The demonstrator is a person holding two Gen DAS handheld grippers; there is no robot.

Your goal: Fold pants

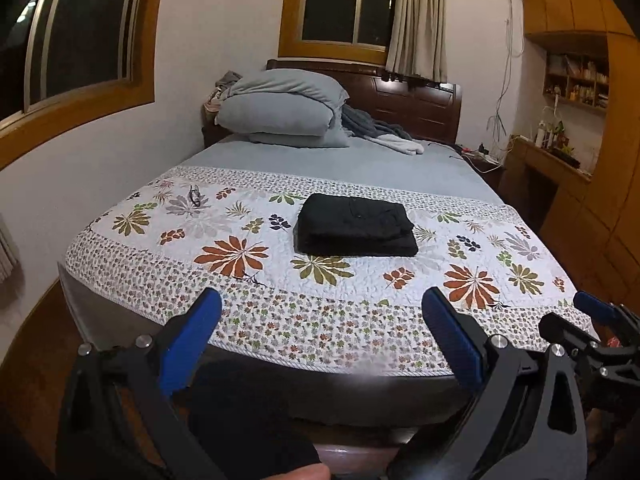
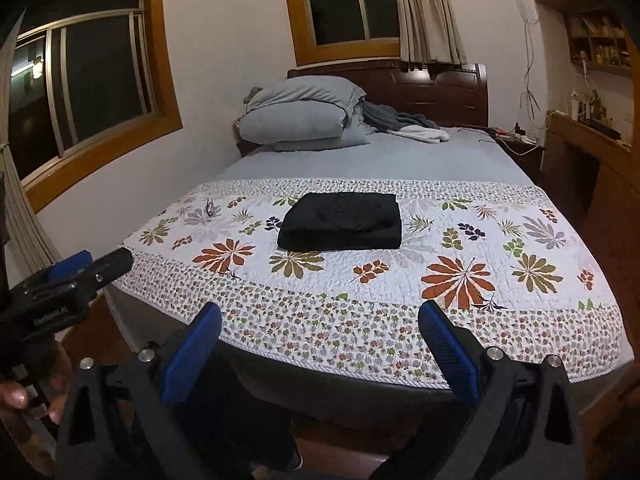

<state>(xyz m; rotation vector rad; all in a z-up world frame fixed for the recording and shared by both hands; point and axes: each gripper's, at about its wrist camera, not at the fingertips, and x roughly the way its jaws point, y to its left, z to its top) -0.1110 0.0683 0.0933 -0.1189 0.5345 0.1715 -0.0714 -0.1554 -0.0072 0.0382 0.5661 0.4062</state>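
Observation:
The black pants (image 1: pixel 355 226) (image 2: pixel 341 222) lie folded into a compact rectangle in the middle of the floral quilt (image 1: pixel 256 280) (image 2: pixel 400 292) on the bed. My left gripper (image 1: pixel 322 320) is open, held off the foot of the bed, well short of the pants, nothing between its blue pads. My right gripper (image 2: pixel 320 334) is open too, also back from the bed edge and empty. Each gripper shows at the edge of the other's view: the right gripper (image 1: pixel 600 320) at the far right, the left gripper (image 2: pixel 80 272) at the far left, held by a hand (image 2: pixel 24 392).
A pair of glasses (image 1: pixel 195 196) (image 2: pixel 209 207) lies on the quilt's left part. Grey pillows (image 1: pixel 284 108) and a rumpled blanket (image 1: pixel 384 132) sit by the dark headboard. A wooden desk and shelves (image 1: pixel 560 152) stand to the right, windows on the left wall. A dark-clothed leg (image 1: pixel 248 420) shows below.

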